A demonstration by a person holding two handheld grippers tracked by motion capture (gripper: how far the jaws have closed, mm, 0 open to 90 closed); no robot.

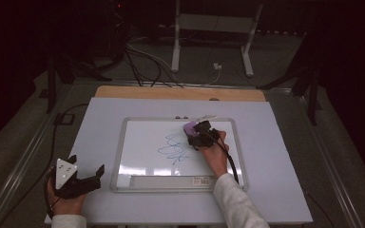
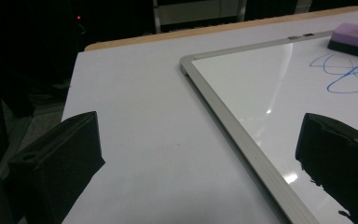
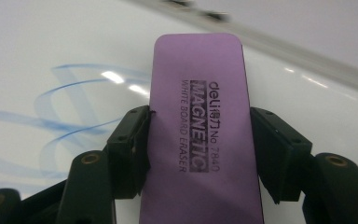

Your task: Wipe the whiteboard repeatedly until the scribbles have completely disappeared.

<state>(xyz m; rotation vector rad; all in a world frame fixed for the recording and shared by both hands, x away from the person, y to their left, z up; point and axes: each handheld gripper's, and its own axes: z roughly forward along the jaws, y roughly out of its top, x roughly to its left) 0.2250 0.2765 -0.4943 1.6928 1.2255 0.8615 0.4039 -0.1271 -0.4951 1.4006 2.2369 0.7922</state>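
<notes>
right gripper point(image 3: 200, 140): jaws clamped on purple eraser point(image 3: 200, 121), eraser flat on whiteboard point(image 1: 138, 156) just beside blue scribble point(image 1: 173, 148) | left gripper point(image 2: 200, 163): jaws spread, nothing between, straddling whiteboard's frame edge over counter point(image 1: 100, 118)

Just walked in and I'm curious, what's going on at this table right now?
A person is working at a whiteboard with a gripper in each hand. The right gripper is clamped on a purple whiteboard eraser, held at the board next to a blue scribble that is largely unerased. The left gripper sits off the board's near left corner, jaws open and holding nothing.
</notes>
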